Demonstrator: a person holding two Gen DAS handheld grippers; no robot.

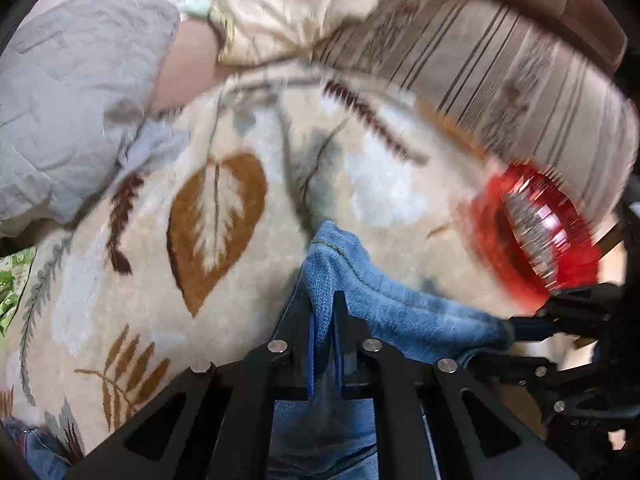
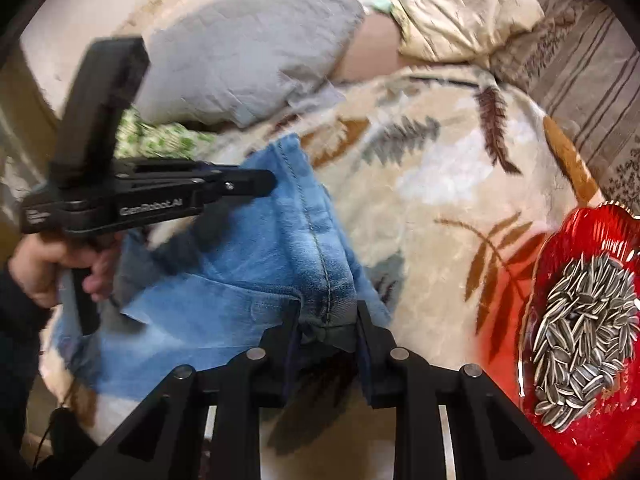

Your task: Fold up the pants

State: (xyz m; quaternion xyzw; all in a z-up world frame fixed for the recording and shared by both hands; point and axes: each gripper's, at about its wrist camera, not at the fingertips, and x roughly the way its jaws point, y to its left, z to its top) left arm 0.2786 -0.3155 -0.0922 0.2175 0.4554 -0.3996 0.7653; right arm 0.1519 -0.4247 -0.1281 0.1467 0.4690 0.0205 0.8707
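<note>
Right wrist view: with each hand-held gripper (image 2: 328, 316) clamped on the jeans (image 2: 240, 280) lying on the blanket (image 2: 440, 184), lift evenly and steer clear of the seed dish (image 2: 592, 320).

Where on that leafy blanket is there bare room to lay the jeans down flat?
The widest bare patch of blanket lies between the jeans, the grey pillow and the striped cushion. It is crowded on the right, where the red dish of sunflower seeds sits close beside the right gripper.
</note>
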